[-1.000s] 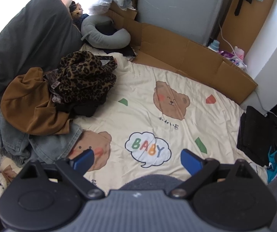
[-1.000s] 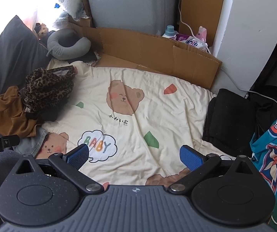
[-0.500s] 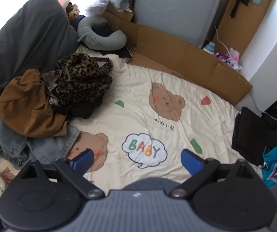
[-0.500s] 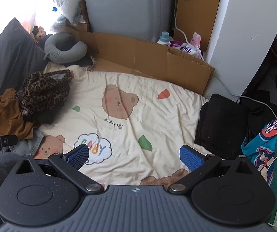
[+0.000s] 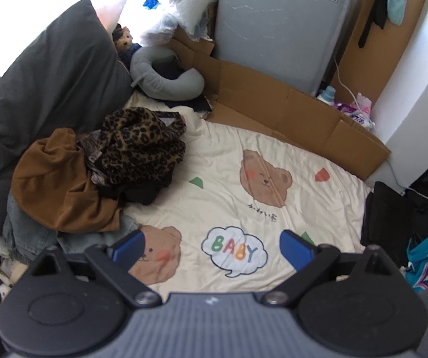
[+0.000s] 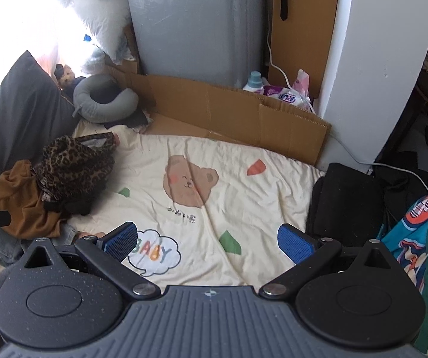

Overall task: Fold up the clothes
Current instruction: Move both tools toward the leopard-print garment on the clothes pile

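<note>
The clothes pile (image 5: 94, 176) lies on the left part of the bear-print blanket (image 5: 243, 185), ahead and to the left of the left gripper (image 5: 211, 246), well apart from the right gripper (image 6: 208, 243), and touched by neither. Both grippers hang above the blanket's near edge with their blue-padded fingers spread wide and nothing between them. The pile is a rumpled, unfolded heap. Nearest lies faded blue denim (image 5: 28, 235), over it a soft rust-brown garment (image 5: 55, 185) bunched into rounded folds, and on top a crumpled leopard-print piece (image 5: 142, 146) with dark fabric showing under it. The blanket is cream cloth, lightly creased, printed with brown bears and a "BABY" speech bubble. At the blanket's right edge sits a flat stack of black fabric (image 6: 345, 203). Beyond the pile a dark grey pillow (image 5: 52, 80) leans up, and a grey U-shaped neck pillow (image 5: 166, 80) rests at the blanket's far corner. Flattened brown cardboard (image 6: 234, 113) borders the blanket's far edge.
</note>
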The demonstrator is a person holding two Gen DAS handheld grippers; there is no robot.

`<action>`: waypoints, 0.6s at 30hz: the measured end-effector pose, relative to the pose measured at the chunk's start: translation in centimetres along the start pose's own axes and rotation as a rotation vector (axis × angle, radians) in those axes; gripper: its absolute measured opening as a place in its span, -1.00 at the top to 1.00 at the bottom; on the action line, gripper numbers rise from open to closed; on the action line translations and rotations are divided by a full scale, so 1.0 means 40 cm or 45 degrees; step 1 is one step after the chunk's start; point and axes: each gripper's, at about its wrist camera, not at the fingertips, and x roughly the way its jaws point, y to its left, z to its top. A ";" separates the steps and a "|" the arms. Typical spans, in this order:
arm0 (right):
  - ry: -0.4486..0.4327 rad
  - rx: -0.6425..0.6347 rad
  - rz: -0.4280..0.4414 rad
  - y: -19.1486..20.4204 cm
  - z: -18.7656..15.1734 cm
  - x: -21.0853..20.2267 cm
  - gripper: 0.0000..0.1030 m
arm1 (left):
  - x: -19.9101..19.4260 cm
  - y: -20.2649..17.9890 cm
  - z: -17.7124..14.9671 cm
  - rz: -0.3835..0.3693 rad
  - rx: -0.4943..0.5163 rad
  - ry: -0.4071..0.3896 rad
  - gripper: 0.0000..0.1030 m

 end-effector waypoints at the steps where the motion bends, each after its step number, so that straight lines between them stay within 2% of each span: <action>1: -0.005 0.000 0.004 0.002 0.004 0.002 -1.00 | -0.001 0.003 0.005 -0.004 0.003 -0.012 -0.90; 10: -0.032 -0.034 0.076 0.031 0.031 0.035 -1.00 | 0.011 0.056 0.033 0.017 -0.036 -0.038 -0.90; 18: -0.039 0.001 0.110 0.035 0.058 0.076 -1.00 | 0.033 0.115 0.061 0.033 -0.090 -0.060 -0.90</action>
